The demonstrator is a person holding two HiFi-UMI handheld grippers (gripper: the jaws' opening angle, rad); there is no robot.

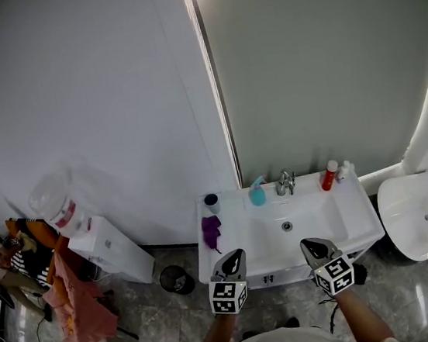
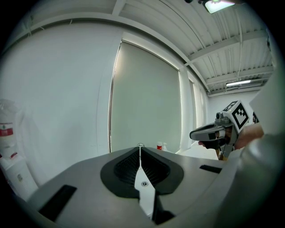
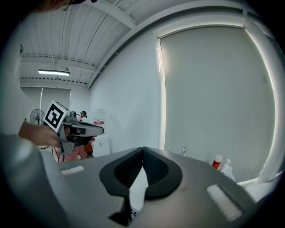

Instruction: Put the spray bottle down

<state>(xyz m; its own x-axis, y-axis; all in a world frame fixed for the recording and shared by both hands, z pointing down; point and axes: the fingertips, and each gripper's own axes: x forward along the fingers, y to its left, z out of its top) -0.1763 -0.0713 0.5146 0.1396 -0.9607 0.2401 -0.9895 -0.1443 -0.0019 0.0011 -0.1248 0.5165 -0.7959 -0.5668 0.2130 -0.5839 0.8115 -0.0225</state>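
Spray bottle (image 1: pixel 344 170) stands on sink (image 1: pixel 359 221), far ahead of right gripper (image 1: pixel 311 244) jaws. Left gripper (image 1: pixel 231 256) and right gripper: jaws closed, empty.

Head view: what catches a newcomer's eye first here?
The white sink stands against the wall, with a teal bottle and a red bottle on its back rim and a purple cloth on its left side. Near its front edge, the left hand-held gripper and right hand-held gripper are both shut and empty.
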